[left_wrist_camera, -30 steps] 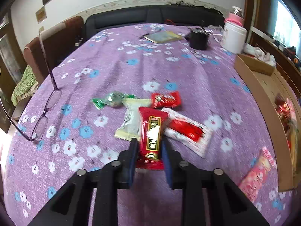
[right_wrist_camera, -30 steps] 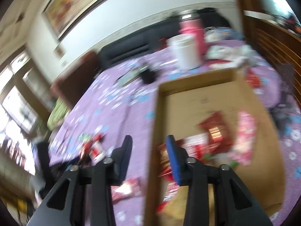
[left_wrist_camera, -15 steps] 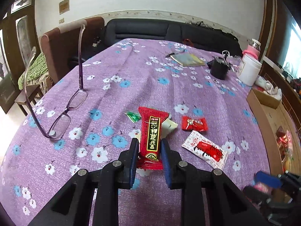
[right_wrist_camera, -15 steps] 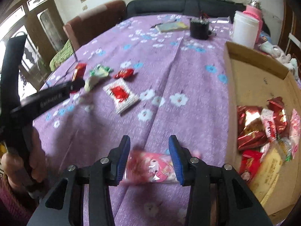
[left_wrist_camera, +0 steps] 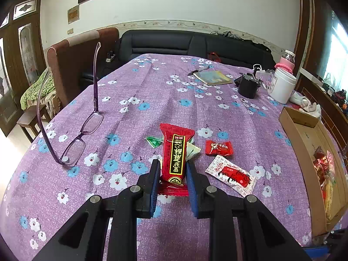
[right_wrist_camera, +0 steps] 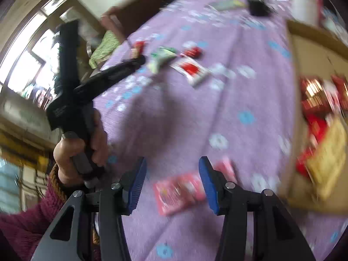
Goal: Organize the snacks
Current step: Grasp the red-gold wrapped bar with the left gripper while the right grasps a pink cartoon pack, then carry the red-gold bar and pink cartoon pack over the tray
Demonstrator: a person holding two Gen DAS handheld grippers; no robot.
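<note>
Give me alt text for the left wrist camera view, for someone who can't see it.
The left gripper has its jaws shut on a red snack bar, held above a purple floral tablecloth. Beyond it lie a few small wrapped snacks; purple glasses sit to the left, and a cardboard box with more snacks is at the right edge.
</note>
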